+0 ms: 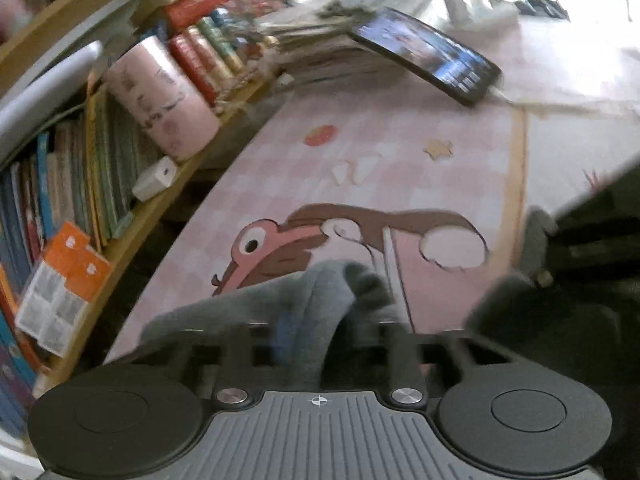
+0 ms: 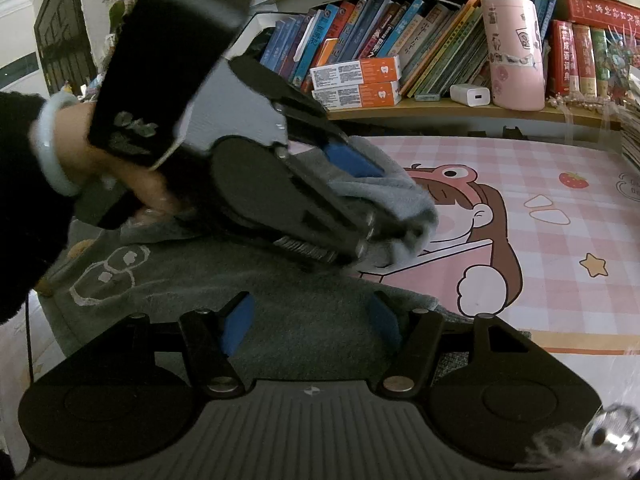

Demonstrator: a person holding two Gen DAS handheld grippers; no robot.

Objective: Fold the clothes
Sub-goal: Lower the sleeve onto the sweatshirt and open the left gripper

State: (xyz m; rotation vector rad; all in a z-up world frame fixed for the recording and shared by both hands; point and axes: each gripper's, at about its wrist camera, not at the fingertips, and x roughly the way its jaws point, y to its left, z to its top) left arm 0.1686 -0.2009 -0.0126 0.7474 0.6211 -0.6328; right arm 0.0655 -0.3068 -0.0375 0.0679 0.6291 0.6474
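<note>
The tabletop [image 2: 560, 216] wore a pink-and-white check printed with a brown-haired cartoon girl in a pink frog-eyed hood, a red strawberry [image 2: 574, 179] and a tan star [image 2: 594, 265], with an orange band along its near edge. The garment [image 2: 224, 280] was dark grey with a white outline drawing; its lifted fold [image 2: 400, 192] looked paler grey. Both grippers were black with blue pads on the fingers [image 2: 236, 328]. On the shelf [image 2: 440, 110] stood a pink patterned cup [image 2: 514, 56], orange-and-white boxes [image 2: 356, 80] and red, blue and green books [image 2: 400, 32].
</note>
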